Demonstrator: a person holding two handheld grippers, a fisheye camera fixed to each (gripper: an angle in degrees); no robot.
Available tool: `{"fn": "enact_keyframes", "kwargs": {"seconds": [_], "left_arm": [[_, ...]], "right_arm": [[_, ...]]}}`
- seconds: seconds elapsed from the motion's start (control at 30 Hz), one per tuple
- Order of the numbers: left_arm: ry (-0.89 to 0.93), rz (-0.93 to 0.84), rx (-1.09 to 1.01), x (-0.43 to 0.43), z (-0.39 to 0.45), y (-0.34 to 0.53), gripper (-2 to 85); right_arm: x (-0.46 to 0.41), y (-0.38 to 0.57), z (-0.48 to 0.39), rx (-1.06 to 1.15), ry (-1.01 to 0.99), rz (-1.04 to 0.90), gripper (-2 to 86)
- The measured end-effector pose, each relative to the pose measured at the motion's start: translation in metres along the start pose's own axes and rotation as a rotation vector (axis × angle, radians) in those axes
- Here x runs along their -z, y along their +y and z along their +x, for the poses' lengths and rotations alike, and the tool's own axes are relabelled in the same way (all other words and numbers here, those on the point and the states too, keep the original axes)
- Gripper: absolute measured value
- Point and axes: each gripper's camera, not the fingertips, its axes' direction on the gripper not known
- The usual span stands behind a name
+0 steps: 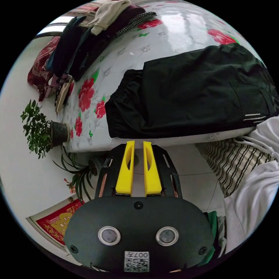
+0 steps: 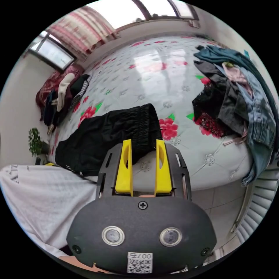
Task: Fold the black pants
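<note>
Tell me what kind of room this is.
Most likely a bedroom in a home. A wide bed with a flowered cover takes up most of the room, black pants lie folded near its edge, heaps of clothes sit on it, and potted plants stand on the tiled floor.

A: Background items from my left gripper view?
B: Floral bed cover (image 1: 174, 35), a heap of dark clothes (image 1: 84, 43) at its far corner, a potted plant (image 1: 43, 130) beside the bed.
A: From my right gripper view?
B: Another clothing pile (image 2: 232, 96) on the cover, windows (image 2: 55, 55) beyond.
</note>
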Motion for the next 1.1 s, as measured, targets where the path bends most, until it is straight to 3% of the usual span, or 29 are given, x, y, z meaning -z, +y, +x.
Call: {"fn": "enact_keyframes", "kwargs": {"seconds": [0.13,0.3,0.4,0.5,0.57,0.83,1.0,1.1], "left_arm": [[0.048,-0.015,0.118,0.026,-0.025,0.012,5.0],[0.175,-0.012,0.43,0.068,-0.076,0.055,4.2],[0.318,0.026,0.608,0.085,-0.097,0.082,4.2],[0.465,0.081,0.729,0.104,-0.114,0.101,5.4],[0.501,0.124,0.775,0.118,-0.128,0.107,6.0],[0.594,0.229,0.709,0.134,-0.22,0.06,9.2],[0.604,0.108,0.592,0.116,-0.26,-0.003,11.4],[0.599,0.026,0.554,0.109,-0.265,-0.012,5.7]], "right_arm": [[-0.034,-0.02,-0.006,0.024,0.036,-0.168,5.6],[0.005,-0.018,-0.034,0.23,0.217,-0.115,1.5],[-0.021,-0.014,-0.03,0.284,0.355,-0.183,1.3],[-0.048,-0.016,-0.009,0.193,0.305,-0.245,1.9],[-0.037,-0.018,0.0,0.13,0.24,-0.188,2.3],[0.026,0.025,0.005,-0.067,0.179,0.106,1.4],[-0.003,0.035,-0.058,-0.006,0.149,0.05,1.0],[-0.026,0.033,-0.105,0.074,0.127,0.013,1.1]]}}
